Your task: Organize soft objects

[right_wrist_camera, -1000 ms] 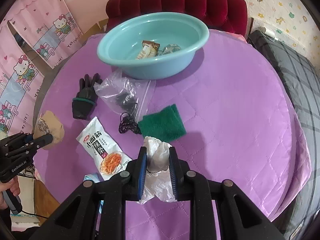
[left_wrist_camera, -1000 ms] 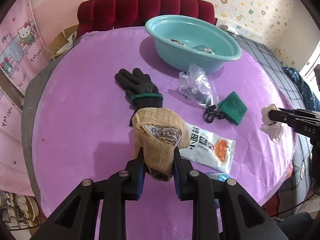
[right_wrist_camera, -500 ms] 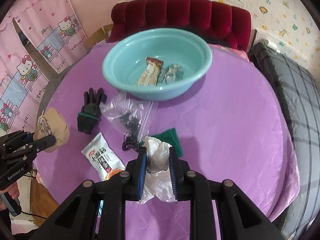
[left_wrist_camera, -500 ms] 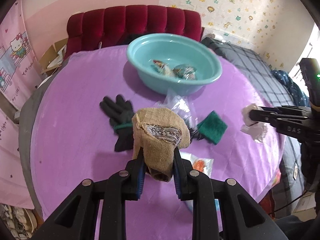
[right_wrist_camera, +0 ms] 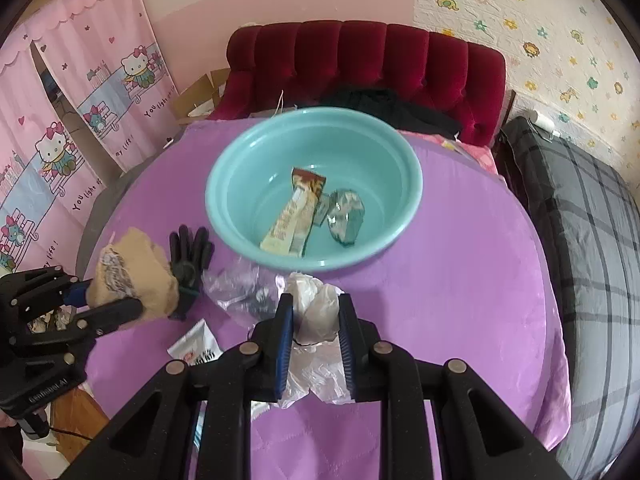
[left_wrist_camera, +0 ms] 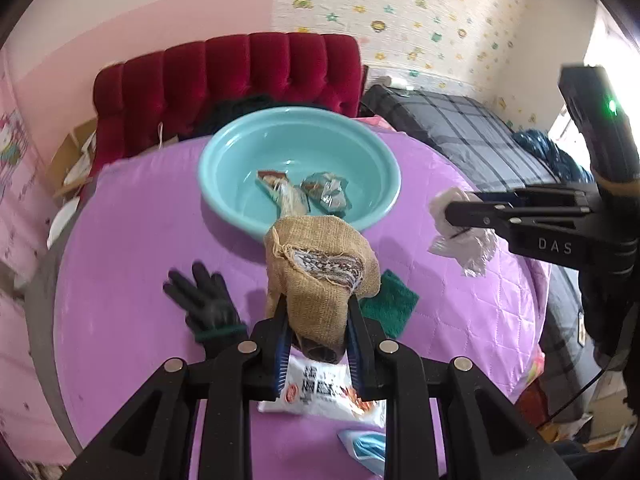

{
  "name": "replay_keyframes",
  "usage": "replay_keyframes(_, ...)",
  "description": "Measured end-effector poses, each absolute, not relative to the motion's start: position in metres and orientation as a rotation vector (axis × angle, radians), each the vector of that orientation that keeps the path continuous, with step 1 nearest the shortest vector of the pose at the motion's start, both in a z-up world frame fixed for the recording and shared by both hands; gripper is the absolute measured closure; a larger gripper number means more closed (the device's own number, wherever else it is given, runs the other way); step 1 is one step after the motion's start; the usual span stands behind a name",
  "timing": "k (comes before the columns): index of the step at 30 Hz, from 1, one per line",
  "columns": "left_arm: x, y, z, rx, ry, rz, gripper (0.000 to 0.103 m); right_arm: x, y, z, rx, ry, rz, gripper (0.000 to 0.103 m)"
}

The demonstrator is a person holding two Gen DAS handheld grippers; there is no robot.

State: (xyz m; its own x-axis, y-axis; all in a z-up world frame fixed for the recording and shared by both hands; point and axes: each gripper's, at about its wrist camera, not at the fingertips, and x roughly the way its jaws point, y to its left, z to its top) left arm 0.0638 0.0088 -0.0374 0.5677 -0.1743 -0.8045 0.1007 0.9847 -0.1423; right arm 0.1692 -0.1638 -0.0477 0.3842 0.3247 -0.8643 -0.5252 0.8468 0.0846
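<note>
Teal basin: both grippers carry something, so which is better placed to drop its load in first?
Probably the right. The right gripper grips the white plastic bag just short of the teal basin; the left gripper, holding the burlap pouch, looks farther back.

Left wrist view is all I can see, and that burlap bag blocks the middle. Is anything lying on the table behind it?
Observer: Yes. The right wrist view shows a clear plastic bag with something dark inside, between the glove and the basin.
Operator: And the white thing the other gripper holds, what is it?
Observer: A crumpled white plastic bag, pinched between the right gripper fingers, its loose end hanging below them.
Operator: How many things are in the basin?
Observer: Two: a long tan snack packet lying full length and a crumpled silvery wrapper beside it.
</note>
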Motion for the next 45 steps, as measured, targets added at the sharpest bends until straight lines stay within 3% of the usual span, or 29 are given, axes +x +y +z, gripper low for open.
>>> replay_keyframes(20, 0.156, 0.023, -0.033, -0.037, 0.947, -0.193, 0.077, 0.252, -0.125, -0.030, -0.186, 1.022, 0.542, 0.081)
replay_keyframes(45, 0.257, 0.035, -0.090, -0.029, 1.017, -0.185, 0.077, 0.362, -0.089, -0.091, -0.143, 1.087, 0.460, 0.080)
